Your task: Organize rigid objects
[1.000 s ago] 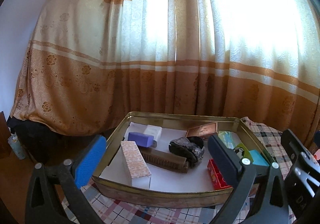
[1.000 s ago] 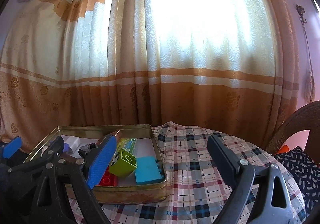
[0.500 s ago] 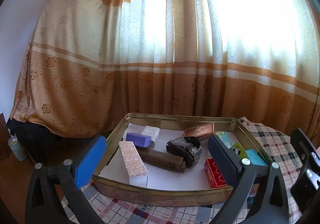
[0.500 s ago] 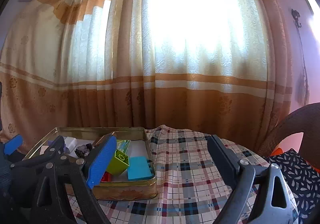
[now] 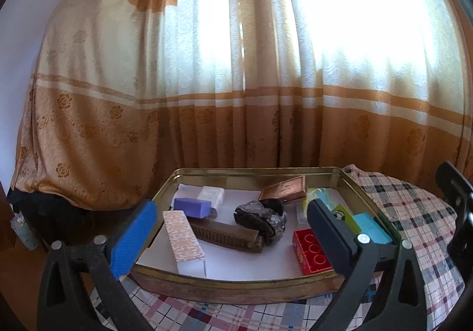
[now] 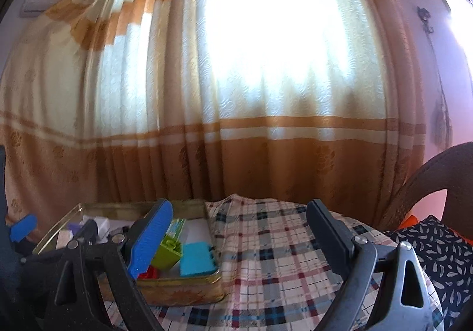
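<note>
Sitting on the plaid-covered counter (image 5: 408,212), one shallow gold tin tray (image 5: 236,286) serves as the landmark and holds every loose object. Inside it, along its near left wall, lies one long patterned pink-and-white box (image 5: 183,237). Behind that box rests one purple block (image 5: 192,207), and one white block (image 5: 211,194) sits just beyond it toward the tray's far wall. One brown harmonica-like bar (image 5: 227,235) lies across the tray's middle, touching one dark rough rock (image 5: 261,217). One copper-coloured flat case (image 5: 283,188) leans near the far wall. Along the tray's right side sit one red studded brick (image 5: 310,251), one lime-green brick (image 6: 168,251) and one teal brick (image 6: 196,258).

Two tools face the tray. The left tool (image 5: 233,237) hovers before the tray's near wall with its jaws wide apart, nothing between them. The right tool (image 6: 236,237) hangs to the right of the tray, over the bare plaid cloth, jaws likewise spread wide and empty.

One orange-and-cream curtain (image 5: 236,79) hangs behind the tray.
</note>
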Tool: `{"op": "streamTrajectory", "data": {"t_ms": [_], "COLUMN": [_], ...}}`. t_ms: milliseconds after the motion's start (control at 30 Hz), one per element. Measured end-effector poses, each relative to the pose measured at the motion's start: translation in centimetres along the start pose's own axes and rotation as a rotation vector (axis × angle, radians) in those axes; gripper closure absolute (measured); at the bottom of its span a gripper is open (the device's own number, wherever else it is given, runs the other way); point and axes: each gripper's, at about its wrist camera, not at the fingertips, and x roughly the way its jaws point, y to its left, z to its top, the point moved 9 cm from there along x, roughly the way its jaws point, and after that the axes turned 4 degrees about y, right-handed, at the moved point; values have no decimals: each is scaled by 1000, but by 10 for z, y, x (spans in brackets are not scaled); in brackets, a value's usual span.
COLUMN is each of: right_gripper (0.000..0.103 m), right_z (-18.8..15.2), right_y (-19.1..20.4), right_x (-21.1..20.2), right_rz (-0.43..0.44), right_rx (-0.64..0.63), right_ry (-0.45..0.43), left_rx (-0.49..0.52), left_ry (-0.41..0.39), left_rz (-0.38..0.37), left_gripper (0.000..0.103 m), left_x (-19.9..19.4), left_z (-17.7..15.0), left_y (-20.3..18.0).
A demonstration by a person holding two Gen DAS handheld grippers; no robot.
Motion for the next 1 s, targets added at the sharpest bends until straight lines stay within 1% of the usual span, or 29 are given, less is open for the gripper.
{"op": "streamTrajectory", "data": {"t_ms": [100, 267, 467, 667, 1000], "right_gripper": [9, 9, 9, 9, 9], "right_z": [-2, 0, -1, -1, -1], "right_y": [-3, 2, 4, 3, 5], "right_x": [3, 0, 1, 1, 0], "right_rz": [-4, 0, -2, -4, 1], "right_rx": [13, -8, -18, -12, -26], "right_ry": [13, 1, 8, 10, 9], "left_rx": [38, 76, 59, 60, 53], "left_ry": [0, -16, -6, -6, -3], "left_rz": [-8, -5, 1, 16, 19], "left_gripper": [0, 0, 0, 0, 0], "left_x": [0, -4, -1, -2, -1], "left_z": [0, 2, 1, 1, 0], "left_y": [-9, -17, -13, -10, -8]}}
